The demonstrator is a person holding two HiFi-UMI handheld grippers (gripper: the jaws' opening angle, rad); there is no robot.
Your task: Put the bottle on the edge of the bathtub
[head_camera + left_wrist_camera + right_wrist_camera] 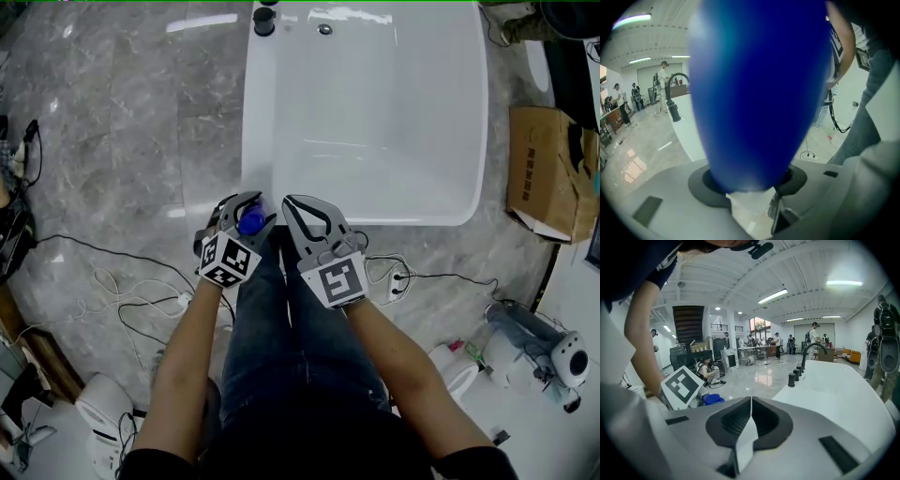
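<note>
1. Head view, nearest first: a person's two bare forearms and jeans-clad legs fill the bottom of the frame, at the near end of the white bathtub.
2. Left gripper hangs at the bathtub's near left corner. Its marker cube faces up.
3. Its jaws stand apart on either side of a blue bottle, whose round top shows between them from above.
4. Left gripper view: the bottle fills most of the frame, upright between the two dark pads. A thin dark edge of pad shows on each side of it, so the hold looks loose rather than clamped.
5. No view shows whether the bottle's base rests on the bathtub rim.
6. Right gripper sits just beside the left one, at the middle of the bathtub's near end. Its own view shows the jaws closed together along one seam with nothing between them.
7. White and black cables lie on the grey marble floor, nearer than the bathtub on both sides.
8. A cardboard box stands on the floor to the bathtub's right.
9. At the bathtub's far end, a dark faucet rises from the left corner of the rim.
</note>
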